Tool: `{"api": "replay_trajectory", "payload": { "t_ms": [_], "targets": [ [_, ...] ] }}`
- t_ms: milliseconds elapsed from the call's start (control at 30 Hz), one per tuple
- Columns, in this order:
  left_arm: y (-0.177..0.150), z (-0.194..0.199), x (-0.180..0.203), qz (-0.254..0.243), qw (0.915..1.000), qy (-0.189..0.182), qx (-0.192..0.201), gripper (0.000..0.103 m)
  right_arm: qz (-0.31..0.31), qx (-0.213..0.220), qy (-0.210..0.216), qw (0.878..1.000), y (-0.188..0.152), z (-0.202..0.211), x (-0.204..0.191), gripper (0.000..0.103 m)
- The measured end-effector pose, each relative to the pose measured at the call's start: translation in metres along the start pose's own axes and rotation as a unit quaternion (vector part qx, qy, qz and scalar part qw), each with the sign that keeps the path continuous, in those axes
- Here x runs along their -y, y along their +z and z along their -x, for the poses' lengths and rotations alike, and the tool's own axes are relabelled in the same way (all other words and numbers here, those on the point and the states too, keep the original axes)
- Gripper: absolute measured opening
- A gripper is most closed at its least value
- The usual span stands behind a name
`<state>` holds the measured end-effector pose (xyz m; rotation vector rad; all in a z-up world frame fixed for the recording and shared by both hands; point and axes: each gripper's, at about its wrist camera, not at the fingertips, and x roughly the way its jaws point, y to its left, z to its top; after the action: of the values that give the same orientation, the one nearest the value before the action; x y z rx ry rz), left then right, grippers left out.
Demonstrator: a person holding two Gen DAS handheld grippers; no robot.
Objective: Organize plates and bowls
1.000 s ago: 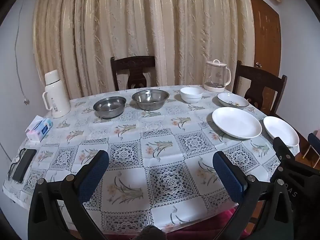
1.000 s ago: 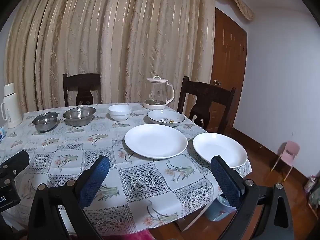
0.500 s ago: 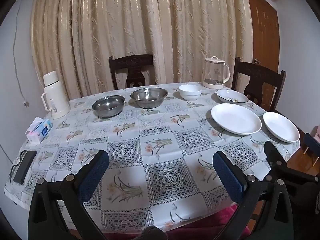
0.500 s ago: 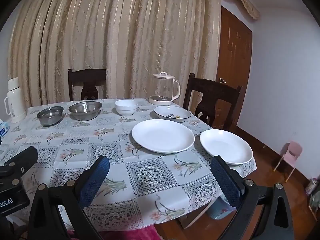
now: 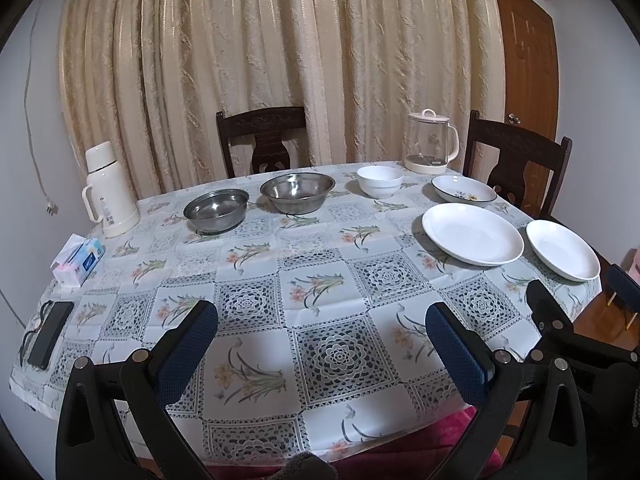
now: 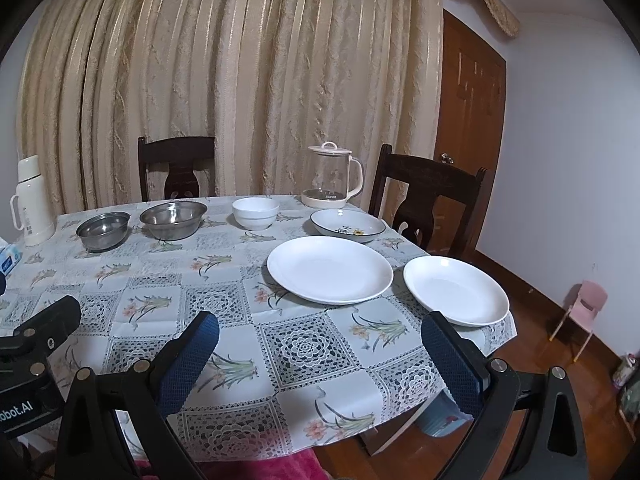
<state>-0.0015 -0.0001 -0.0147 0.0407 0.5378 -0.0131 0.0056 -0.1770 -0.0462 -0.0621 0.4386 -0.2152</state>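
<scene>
Over the near edge of the table (image 5: 320, 248) I have both grippers hovering, holding nothing. Left gripper (image 5: 322, 330) jaws spread wide, blue pads apart, above bare tablecloth. Right gripper (image 6: 320, 338) jaws also spread wide, just near of the plates.

Far side, left to right: small steel bowl (image 5: 216, 210), bigger steel bowl (image 5: 297, 192) just beside it, white bowl (image 5: 379, 181), then flowered dish (image 5: 464, 194) at far right. None touching.

Right side: large white plate (image 6: 330, 269) and smaller white plate (image 6: 456, 290) side by side, close, can't tell if rims touch. The smaller one sits at the table's right edge, right by my right gripper's right pad.

Other stuff: glass kettle (image 6: 334, 178) behind the flowered dish, white thermos (image 5: 108, 190) far left, tissue pack (image 5: 79, 258) near it, black phone (image 5: 50, 338) with a cable at near left edge. Two dark chairs (image 5: 262, 140) behind the table, curtain (image 5: 280, 60) behind those, door (image 6: 470, 120) at right, pink toy chair (image 6: 578, 308) on the floor.

No object stands between either gripper and the dishes.
</scene>
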Motion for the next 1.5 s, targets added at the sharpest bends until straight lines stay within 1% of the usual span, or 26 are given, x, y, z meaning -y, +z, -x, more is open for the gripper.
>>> {"api": "replay_trajectory", "payload": {
  "t_ms": [1033, 1500],
  "targets": [
    [-0.001, 0.001, 0.001, -0.005, 1.0000, 0.003, -0.003, 0.103, -0.009, -0.013, 0.005, 1.000, -0.002, -0.003, 0.006, 0.103],
    [-0.013, 0.001, 0.004, -0.012, 0.9999, 0.004, -0.010, 0.103, -0.020, -0.029, 0.008, 0.999, -0.005, -0.011, 0.009, 0.103]
  ]
}}
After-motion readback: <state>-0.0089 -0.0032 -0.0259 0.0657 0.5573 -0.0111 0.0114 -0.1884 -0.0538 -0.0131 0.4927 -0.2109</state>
